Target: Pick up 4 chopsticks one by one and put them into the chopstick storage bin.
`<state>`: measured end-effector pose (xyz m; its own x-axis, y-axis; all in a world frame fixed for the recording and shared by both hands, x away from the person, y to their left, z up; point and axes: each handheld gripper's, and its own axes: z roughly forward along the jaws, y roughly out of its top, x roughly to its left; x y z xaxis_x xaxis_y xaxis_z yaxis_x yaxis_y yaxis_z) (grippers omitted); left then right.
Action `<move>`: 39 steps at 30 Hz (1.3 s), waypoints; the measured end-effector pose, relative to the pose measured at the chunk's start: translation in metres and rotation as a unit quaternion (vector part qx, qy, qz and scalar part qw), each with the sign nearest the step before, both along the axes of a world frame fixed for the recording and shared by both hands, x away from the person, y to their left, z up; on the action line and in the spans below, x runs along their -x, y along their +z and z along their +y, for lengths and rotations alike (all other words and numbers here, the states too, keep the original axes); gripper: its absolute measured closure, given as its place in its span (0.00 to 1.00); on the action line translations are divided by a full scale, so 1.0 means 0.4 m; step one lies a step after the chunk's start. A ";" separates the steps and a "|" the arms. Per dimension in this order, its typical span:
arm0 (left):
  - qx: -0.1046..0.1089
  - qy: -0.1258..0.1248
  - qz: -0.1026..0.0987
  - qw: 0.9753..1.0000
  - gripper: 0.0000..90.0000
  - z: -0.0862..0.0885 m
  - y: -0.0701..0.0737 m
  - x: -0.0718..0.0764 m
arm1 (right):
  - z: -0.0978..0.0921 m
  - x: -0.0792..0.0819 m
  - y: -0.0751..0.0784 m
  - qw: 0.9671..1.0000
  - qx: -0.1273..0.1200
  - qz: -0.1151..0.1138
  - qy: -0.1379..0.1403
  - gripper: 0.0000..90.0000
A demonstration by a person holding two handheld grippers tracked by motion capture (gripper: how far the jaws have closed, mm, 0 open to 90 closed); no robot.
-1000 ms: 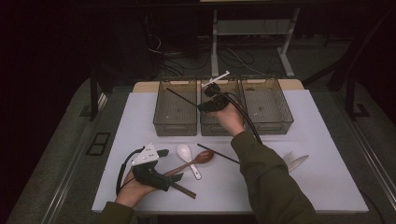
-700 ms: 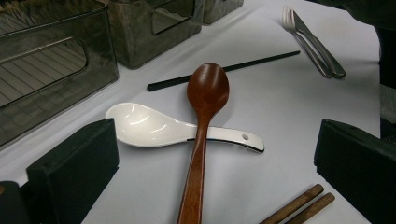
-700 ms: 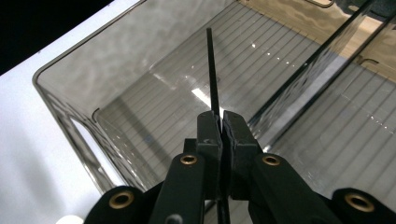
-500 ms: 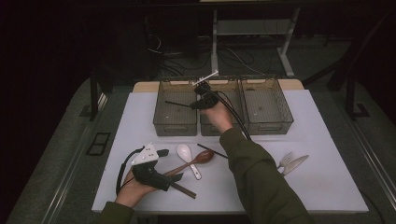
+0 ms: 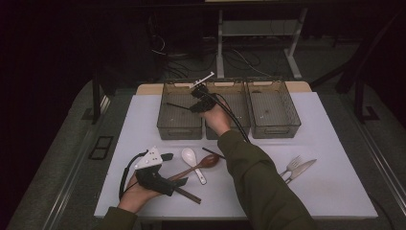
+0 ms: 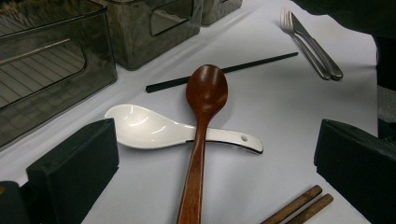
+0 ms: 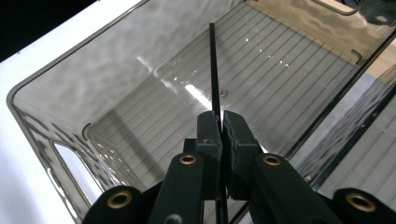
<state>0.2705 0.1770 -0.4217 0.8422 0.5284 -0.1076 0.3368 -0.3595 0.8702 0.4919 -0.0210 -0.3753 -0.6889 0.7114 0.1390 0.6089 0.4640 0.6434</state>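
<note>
A white table [image 5: 335, 191] stands in a dark room, with three smoky see-through bins in a row along its far edge. The person's right arm, in a dark green sleeve [image 5: 258, 182], stretches forward across the table, wrist raised, so that the right claw [image 5: 197, 100] hangs above the wall between the left bin [image 5: 179, 125] and the middle bin [image 5: 229, 128], with its jaws pointing left over the left bin. That claw is clenched on a thin black chopstick [image 7: 213, 70], pinched near one end; from the jaws the stick runs out ahead of the claw, slanting down over the ribbed floor of the left bin. The left hand [image 5: 136, 194] rests low at the near left part of the table, forearm coming in from the bottom edge, with the left claw [image 5: 174, 184] lying nearly flat on the surface and aimed toward the bins. Its jaws stand wide apart, released and holding nothing. Between and just ahead of them lies a brown wooden spoon [image 6: 201, 126], its handle crossing over a white soup spoon [image 6: 159, 130]. Beyond the spoons lies a second black chopstick [image 6: 224, 71], a pair of brown chopsticks [image 6: 299, 205] lies beside the right-hand jaw, and a fork and knife [image 6: 308, 39] lie farther off to the right.
</note>
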 end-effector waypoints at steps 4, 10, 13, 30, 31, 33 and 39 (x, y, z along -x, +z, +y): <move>0.000 0.000 0.000 1.000 0.00 -0.001 0.000 0.000 | 0.009 0.000 -0.006 1.000 0.003 0.002 0.002 0.93; 0.000 -0.001 0.000 1.000 0.00 -0.001 0.000 0.000 | 0.010 0.002 -0.004 1.000 -0.006 -0.006 0.004 0.79; -0.001 -0.001 0.000 1.000 0.00 -0.001 0.000 0.000 | 0.003 0.002 0.001 1.000 -0.010 -0.006 0.003 0.71; -0.010 0.000 -0.001 1.000 0.00 -0.003 -0.005 0.000 | -0.136 0.078 0.066 0.996 -0.069 -0.019 0.057 0.49; -0.012 0.000 0.000 1.000 0.00 -0.003 -0.005 0.000 | -0.146 0.084 0.067 0.995 -0.073 -0.018 0.059 0.48; -0.015 0.000 -0.001 1.000 0.00 -0.003 -0.005 0.000 | -0.166 0.095 0.068 0.994 -0.082 -0.017 0.066 0.47; -0.016 -0.002 0.001 1.000 0.00 -0.005 -0.007 0.002 | -0.224 0.130 0.068 0.993 -0.093 -0.025 0.071 0.44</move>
